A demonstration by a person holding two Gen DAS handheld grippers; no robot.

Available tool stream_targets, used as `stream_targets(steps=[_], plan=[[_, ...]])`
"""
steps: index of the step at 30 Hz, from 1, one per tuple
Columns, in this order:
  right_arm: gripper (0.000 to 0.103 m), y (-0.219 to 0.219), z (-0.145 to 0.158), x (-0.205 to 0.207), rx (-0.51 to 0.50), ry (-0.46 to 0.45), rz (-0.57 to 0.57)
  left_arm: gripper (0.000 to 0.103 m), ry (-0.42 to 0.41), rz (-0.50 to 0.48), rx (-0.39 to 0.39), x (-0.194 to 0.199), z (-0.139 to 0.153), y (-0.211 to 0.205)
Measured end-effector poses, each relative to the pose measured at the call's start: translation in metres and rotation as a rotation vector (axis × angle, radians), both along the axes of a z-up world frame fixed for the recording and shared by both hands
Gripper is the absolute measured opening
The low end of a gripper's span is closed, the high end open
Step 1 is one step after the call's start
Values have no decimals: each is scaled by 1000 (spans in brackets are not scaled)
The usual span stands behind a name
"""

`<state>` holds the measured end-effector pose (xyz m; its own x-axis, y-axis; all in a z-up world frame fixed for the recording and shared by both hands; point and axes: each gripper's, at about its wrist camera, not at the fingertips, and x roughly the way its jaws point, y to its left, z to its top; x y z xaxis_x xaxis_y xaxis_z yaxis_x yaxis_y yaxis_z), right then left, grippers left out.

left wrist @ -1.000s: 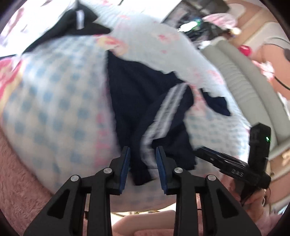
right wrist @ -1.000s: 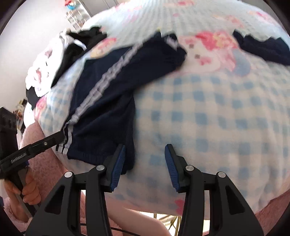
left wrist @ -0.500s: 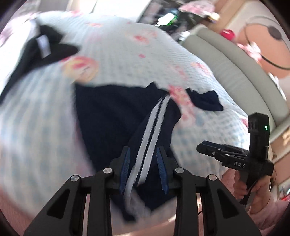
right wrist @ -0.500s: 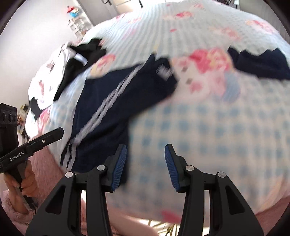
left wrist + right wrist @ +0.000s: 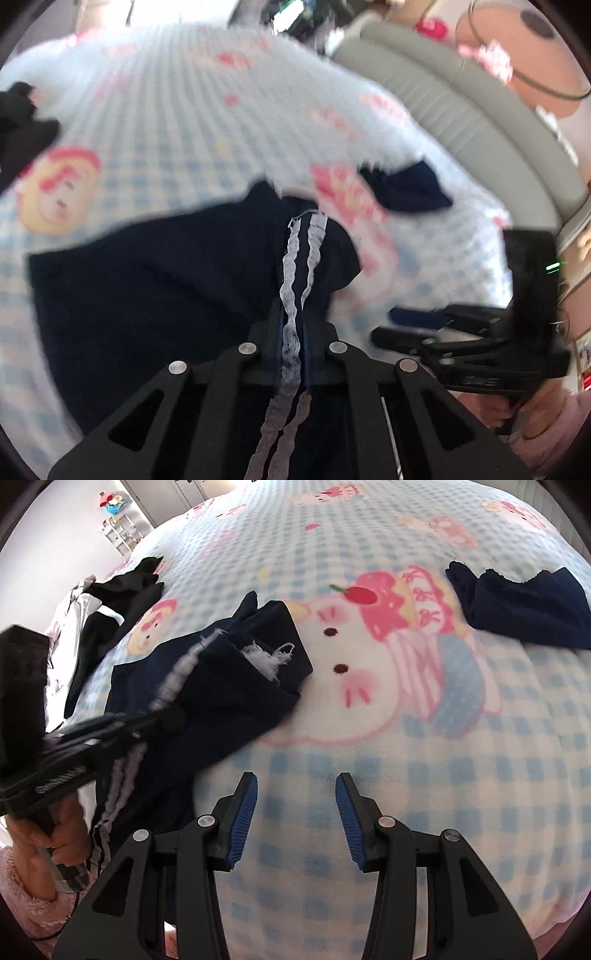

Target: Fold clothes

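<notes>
On the bed's blue-and-white checked fleece blanket (image 5: pixel 424 775) with pink cartoon prints, the navy garment with two white lace stripes (image 5: pixel 177 280) lay partly bunched, its striped edge lifted off the blanket. The left gripper (image 5: pixel 293 332) had its fingers pinched narrowly on that striped edge. The right gripper (image 5: pixel 294 812) hovered just beside the garment, fingers spread wide and holding nothing, well apart from a smaller navy cloth (image 5: pixel 524 605).
</notes>
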<state>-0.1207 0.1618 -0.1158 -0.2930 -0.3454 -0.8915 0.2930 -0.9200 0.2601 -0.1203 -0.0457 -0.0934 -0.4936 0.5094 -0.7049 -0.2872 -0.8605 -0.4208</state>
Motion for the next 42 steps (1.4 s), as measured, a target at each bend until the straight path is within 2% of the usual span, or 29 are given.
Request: stream_targets(steps=[2,7,9,11,15,17,20,22,26,27,30,33,37,39,42], plan=[[45,-2,4,-3,-2,10,5,9,62,51,1,10,18,-14],[45,-18,8,-11,1,24,32,9,88,226,-80,20,24,-61],[45,-26,8,-14,12,28,40,9,22,275,-109,16,7,-80],[45,-31,9,-15,20,39,47,9,-18,293,-99,19,-8,-92],[45,-33,2,-24,47,20,39,10,8,404,8,40,-16,-117],[45,-36,0,-33,64,16,38,13,23,423,47,39,-15,-122],[45,-50,4,-57,89,51,42,18,33,425,112,31,-13,-132],[45,-63,7,-74,92,78,49,25,40,427,148,26,-11,-137],[45,-91,17,-100,81,140,67,32,92,449,214,32,-6,-151],[45,-98,16,-105,75,147,77,33,84,464,218,31,-9,-154],[45,-122,3,-114,87,107,113,32,25,470,143,21,-22,-152],[45,-137,-2,-102,52,85,186,31,-10,431,94,14,-32,-140],[45,-142,-3,-90,47,108,224,32,19,358,85,9,-27,-126],[45,-142,-7,-94,61,99,212,31,-41,281,113,1,-36,-117],[45,-137,-17,-100,180,100,170,30,-39,239,152,4,-36,-111]])
